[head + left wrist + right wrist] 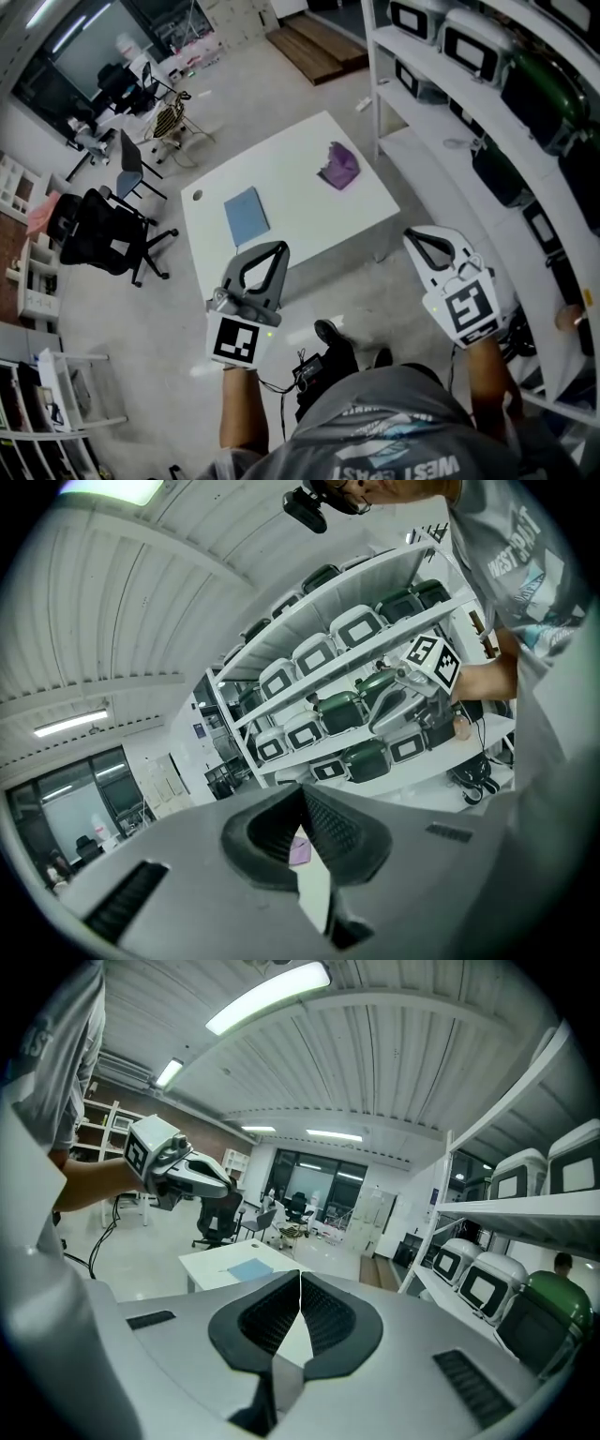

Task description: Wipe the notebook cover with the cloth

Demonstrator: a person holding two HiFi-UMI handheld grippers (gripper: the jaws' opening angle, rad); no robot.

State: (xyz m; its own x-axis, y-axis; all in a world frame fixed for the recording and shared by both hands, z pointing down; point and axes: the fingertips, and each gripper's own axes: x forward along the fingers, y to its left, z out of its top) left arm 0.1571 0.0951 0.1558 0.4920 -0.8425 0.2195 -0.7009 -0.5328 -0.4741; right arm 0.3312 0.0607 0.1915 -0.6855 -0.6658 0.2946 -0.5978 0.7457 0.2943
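**Writing.** The person's grey shirt (394, 441) carries print; "WEST" can be read, and the word beside it is not clear enough to report. Each claw's cube shows a black-and-white square marker with no letters. No label can be read on the notebook, the cloth or the shelf cases.

**Task items.** The blue notebook (247, 216) lies flat and closed on the white table (281, 150), towards its near left part and inside every edge. The purple cloth (339, 166) lies crumpled near the far right corner, well apart from the notebook. Nothing touches either.

**Claws.** The left claw (272, 247) has its jaws together with nothing between them. Its tip sits over the table's near edge in the head view, just short of the notebook. The right claw (413, 235) is also closed and empty. It is held off the table's near right corner, between the table and the shelf rack (441, 141).

**Room.** Bare floor is open along the table's near and left sides. The rack stands close on the right. Black office chairs (98, 234) stand to the left, clear of the table.

**Count.** One notebook, one cloth, one table, two claws.
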